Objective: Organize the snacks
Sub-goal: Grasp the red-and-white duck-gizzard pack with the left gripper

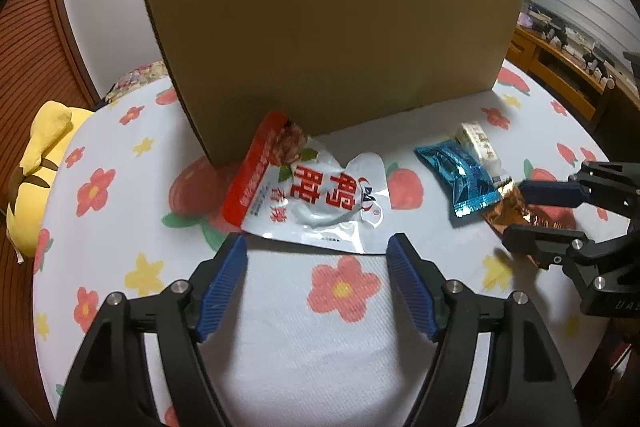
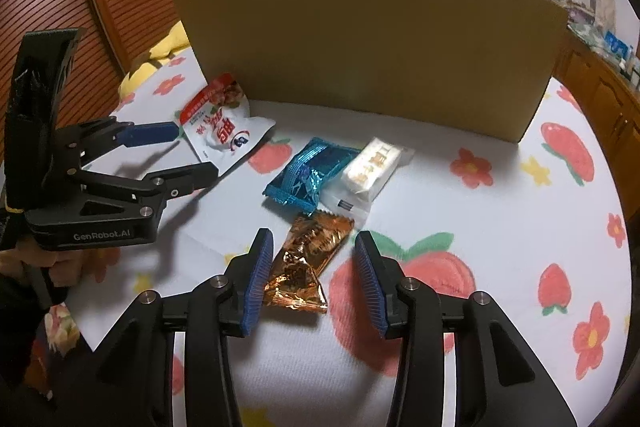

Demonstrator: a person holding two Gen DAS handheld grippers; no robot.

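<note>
Pick step. My right gripper [image 2: 314, 277] wide open, straddling orange wrapper [image 2: 306, 263] on table, nothing held. My left gripper [image 1: 318, 281] open, empty, short of white pouch [image 1: 316, 195]. Next: close right, lift toward box [image 2: 372, 47].

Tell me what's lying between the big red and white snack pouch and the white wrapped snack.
The blue foil packet lies between the red and white pouch and the white wrapped snack, touching the latter; the right wrist view shows it best.

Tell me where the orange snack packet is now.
The orange packet lies on the flowered cloth, between the open fingers of the right gripper, just before the blue packet.
</note>
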